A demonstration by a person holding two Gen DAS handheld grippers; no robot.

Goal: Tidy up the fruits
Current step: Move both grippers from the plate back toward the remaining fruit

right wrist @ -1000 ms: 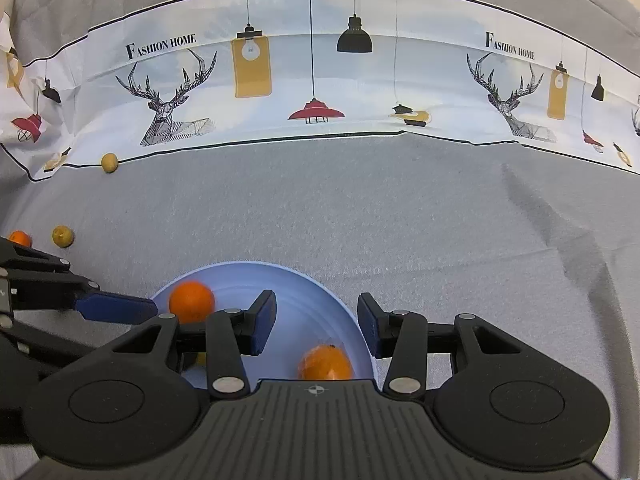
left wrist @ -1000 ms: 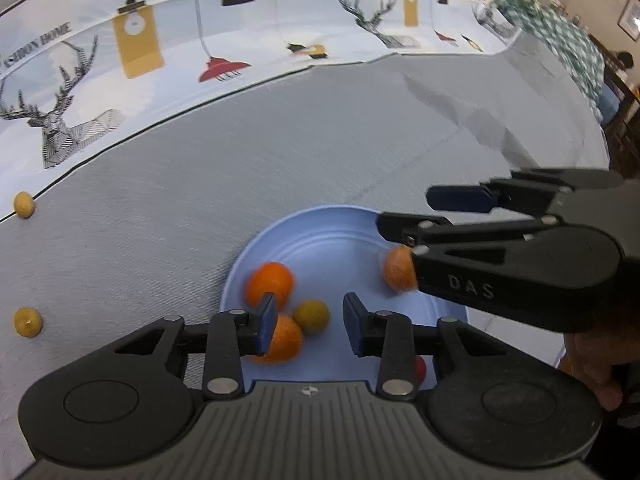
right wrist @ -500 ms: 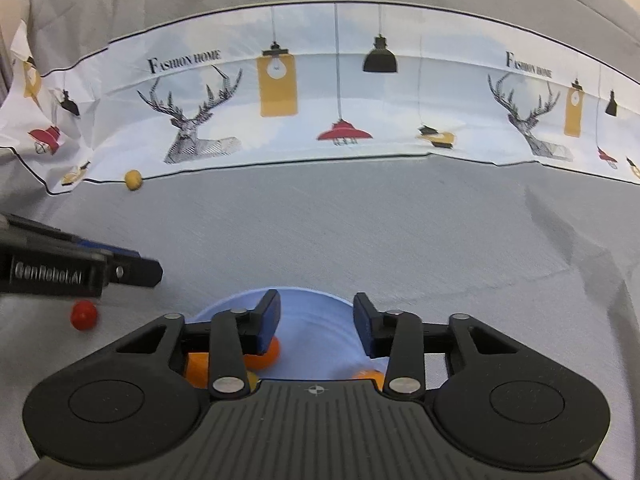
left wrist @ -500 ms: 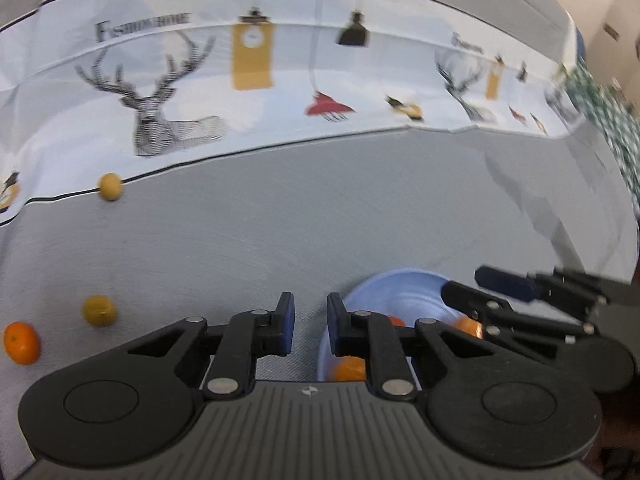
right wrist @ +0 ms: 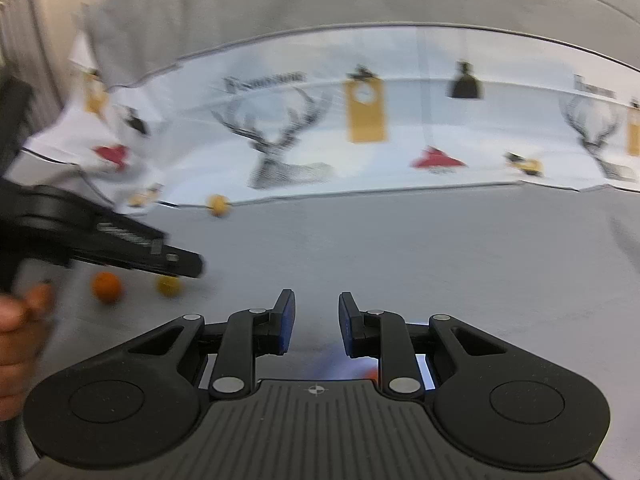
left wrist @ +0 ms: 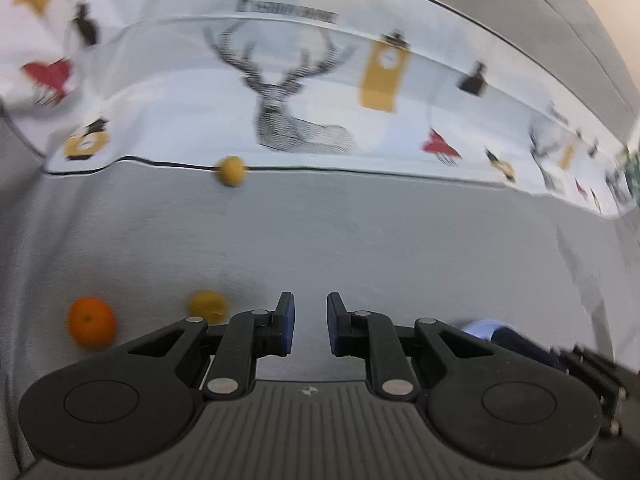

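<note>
In the left wrist view my left gripper (left wrist: 310,326) is open and empty above the grey cloth. An orange (left wrist: 91,322) lies at the lower left, a small yellow fruit (left wrist: 207,306) lies just left of the left finger, and another yellow fruit (left wrist: 229,170) lies far off by the printed cloth. A sliver of the blue plate (left wrist: 480,326) shows at the right. In the right wrist view my right gripper (right wrist: 316,330) is open and empty, with the blue plate (right wrist: 336,364) mostly hidden under it. The left gripper (right wrist: 120,236) shows at the left over the orange (right wrist: 106,286) and the yellow fruit (right wrist: 170,286).
A white cloth printed with deer and lamps (left wrist: 300,92) runs along the back of the grey table cloth (left wrist: 360,240). The far yellow fruit (right wrist: 218,204) lies at its edge. A hand (right wrist: 20,320) holds the left gripper. Both views are blurred.
Both grippers have swung left, away from the blue plate. The left gripper now faces the loose orange and yellow fruit. Its jaws opened a little from half a second ago.
</note>
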